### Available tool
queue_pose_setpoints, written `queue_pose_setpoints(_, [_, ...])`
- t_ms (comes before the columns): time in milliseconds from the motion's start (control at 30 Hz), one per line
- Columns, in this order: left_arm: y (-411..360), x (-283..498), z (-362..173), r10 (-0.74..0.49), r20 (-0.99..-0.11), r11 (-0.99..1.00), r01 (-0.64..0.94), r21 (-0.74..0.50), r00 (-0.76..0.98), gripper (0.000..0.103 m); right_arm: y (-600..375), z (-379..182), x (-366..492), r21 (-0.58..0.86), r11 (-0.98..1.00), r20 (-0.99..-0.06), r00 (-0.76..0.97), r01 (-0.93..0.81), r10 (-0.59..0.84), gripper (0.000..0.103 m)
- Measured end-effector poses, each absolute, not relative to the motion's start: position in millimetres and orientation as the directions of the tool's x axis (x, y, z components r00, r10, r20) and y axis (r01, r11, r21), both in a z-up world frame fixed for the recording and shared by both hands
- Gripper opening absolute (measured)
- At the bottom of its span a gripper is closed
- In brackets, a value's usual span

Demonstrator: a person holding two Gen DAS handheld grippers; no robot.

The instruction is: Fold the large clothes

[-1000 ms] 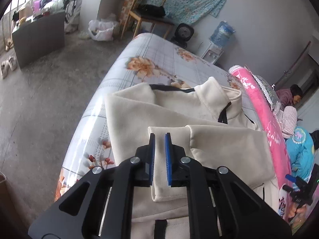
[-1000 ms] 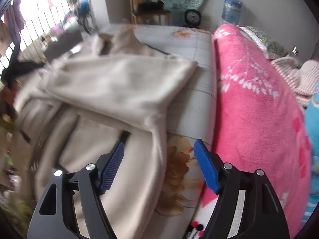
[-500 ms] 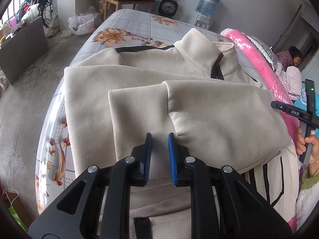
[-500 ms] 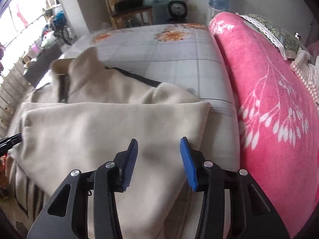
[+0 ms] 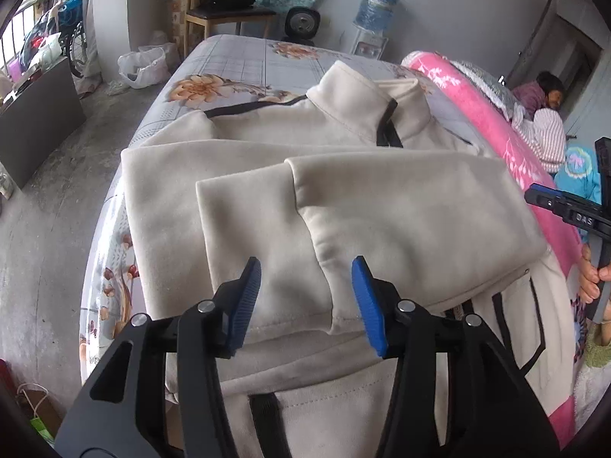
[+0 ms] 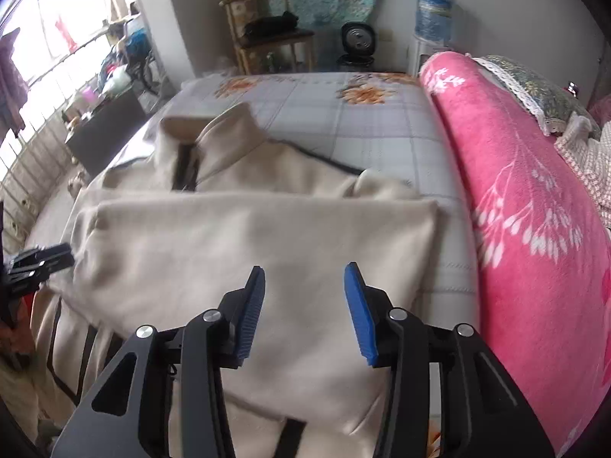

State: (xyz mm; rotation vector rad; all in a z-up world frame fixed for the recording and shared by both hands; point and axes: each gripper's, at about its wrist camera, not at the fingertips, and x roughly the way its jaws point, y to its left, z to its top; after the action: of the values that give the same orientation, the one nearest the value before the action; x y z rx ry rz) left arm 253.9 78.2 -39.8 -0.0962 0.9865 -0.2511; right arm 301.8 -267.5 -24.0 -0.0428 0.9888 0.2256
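Observation:
A cream zip jacket [image 5: 343, 122] lies face up on the flowered bed sheet [image 5: 236, 65], collar at the far end. Both sleeves are folded across its chest: the left sleeve [image 5: 244, 229] under the right sleeve [image 5: 412, 213]. My left gripper [image 5: 305, 267] hangs over the cuff ends, jaws opening, pads clear of the cloth. In the right wrist view my right gripper [image 6: 305, 271] hovers over the folded sleeve [image 6: 267, 244], jaws opening, with nothing pinched. Each gripper shows at the edge of the other's view: the right gripper [image 5: 565, 206], the left gripper [image 6: 38, 263].
A rolled pink blanket [image 6: 534, 210] runs along the bed's right side, close to the jacket. A person [image 5: 546, 91] lies beyond it. The concrete floor [image 5: 57, 191] drops off left of the bed. A wooden chair [image 5: 225, 11], fan [image 5: 301, 23] and water bottle [image 5: 378, 4] stand past the far end.
The left gripper's jaws, nearly closed around the sleeve end, have spread apart and the sleeve lies flat. The right gripper moved from the jacket's right edge onto the folded sleeve.

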Motion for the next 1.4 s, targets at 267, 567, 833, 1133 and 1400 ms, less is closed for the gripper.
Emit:
queue_pose_setpoints(267, [71.2,254.7,-40.6,-0.206,-0.832,0.977,0.16,-0.142,0.516,0.057,-250.0,-39.4,279.6,0.022,0.996,-0.837,0.543,-0.088,0.067,0.058])
queue_pose_setpoints(567, [39.7,257.6,-54.4,-0.089,-0.851,0.987,0.163,-0.005,0.517,0.073,-203.6,-67.1,291.1,-0.037,0.984,-0.83,0.555,-0.171,0.065,0.067])
queue_pose_setpoints(833, [42.2,252.5,-56.3,-0.056,-0.853,0.988,0.151,0.027,0.519,0.082,-212.4,-70.1,281.4,-0.051,0.991,-0.811,0.584,-0.122,0.03,0.069])
queue_pose_setpoints(1133, [49.8,233.4,-36.3,-0.056,-0.846,0.995,0.097,-0.004,0.53,0.082,-219.8,-41.2,247.2,0.011,0.995,-0.788,0.612,-0.095,0.067,0.075])
queue_pose_setpoints(1400, [54.5,160.0,-17.1,-0.085,-0.831,0.995,0.088,-0.044,0.549,0.084,-231.3,-42.7,171.1,0.146,0.984,-0.784,0.595,-0.103,0.179,0.088])
